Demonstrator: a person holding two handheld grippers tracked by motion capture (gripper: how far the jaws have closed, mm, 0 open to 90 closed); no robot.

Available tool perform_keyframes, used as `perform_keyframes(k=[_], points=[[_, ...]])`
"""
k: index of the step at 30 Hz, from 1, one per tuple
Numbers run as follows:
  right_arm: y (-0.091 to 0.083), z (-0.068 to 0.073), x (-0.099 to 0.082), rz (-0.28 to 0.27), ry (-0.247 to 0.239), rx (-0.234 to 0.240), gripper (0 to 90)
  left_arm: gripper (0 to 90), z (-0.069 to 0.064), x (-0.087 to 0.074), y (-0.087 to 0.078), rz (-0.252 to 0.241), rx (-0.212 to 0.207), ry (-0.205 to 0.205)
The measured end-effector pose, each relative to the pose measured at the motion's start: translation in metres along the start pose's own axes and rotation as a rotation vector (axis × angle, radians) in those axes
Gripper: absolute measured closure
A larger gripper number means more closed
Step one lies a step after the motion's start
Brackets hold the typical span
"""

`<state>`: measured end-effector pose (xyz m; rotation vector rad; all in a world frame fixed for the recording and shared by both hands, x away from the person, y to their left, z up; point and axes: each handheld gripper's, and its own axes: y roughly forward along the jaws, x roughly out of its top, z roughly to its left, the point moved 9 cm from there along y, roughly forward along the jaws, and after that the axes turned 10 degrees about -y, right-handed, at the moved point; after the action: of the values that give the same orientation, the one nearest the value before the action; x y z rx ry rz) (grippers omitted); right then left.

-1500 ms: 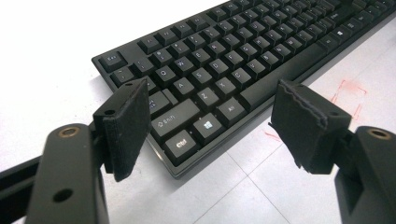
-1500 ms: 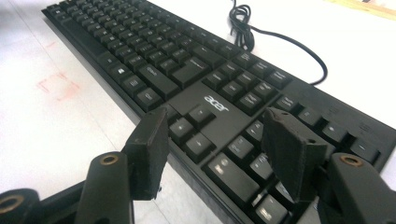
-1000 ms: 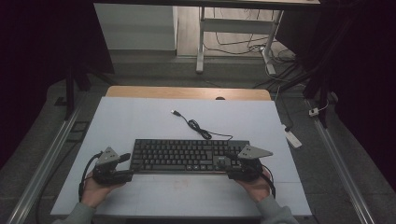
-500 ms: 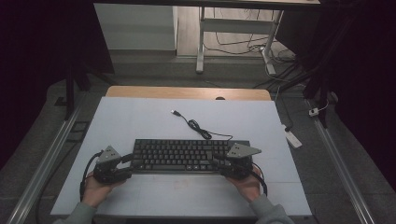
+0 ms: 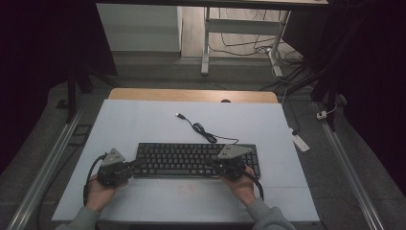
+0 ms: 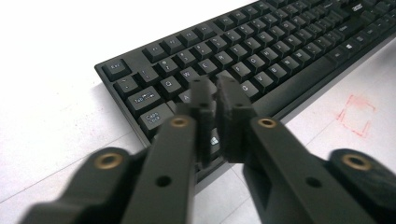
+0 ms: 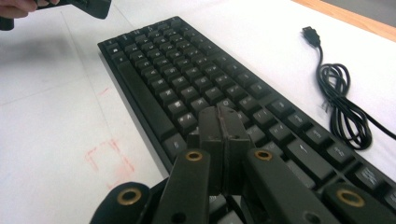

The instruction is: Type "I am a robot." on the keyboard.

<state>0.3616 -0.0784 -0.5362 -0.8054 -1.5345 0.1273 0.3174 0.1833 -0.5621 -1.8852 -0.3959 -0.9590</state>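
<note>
Near the table's (image 5: 143, 120) front edge lies the keyboard (image 5: 191, 159), its cable (image 5: 203, 132) trailing toward 12 o'clock. Left gripper (image 5: 131, 166) at its 9 o'clock end and right gripper (image 5: 210, 165) over its right half have just clenched, nothing between their jaws.

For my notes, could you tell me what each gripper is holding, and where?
Nothing: the left gripper and the right gripper are shut empty over the keyboard.

Left tongs (image 6: 215, 88) just closed, empty, over keyboard (image 6: 261, 51) left end (near Caps Lock)
</note>
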Motion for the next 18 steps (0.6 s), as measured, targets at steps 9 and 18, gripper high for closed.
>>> perform_keyframes(k=[9, 18], points=[[0.024, -0.002, 0.007, 0.036, 0.012, 0.013, 89.5, 88.7, 0.008, -0.004, 0.016, 0.058, 0.052, 0.010], [0.048, -0.004, 0.014, 0.072, 0.014, 0.024, 89.5, 88.7, 0.016, -0.008, 0.026, 0.095, 0.088, 0.017]])
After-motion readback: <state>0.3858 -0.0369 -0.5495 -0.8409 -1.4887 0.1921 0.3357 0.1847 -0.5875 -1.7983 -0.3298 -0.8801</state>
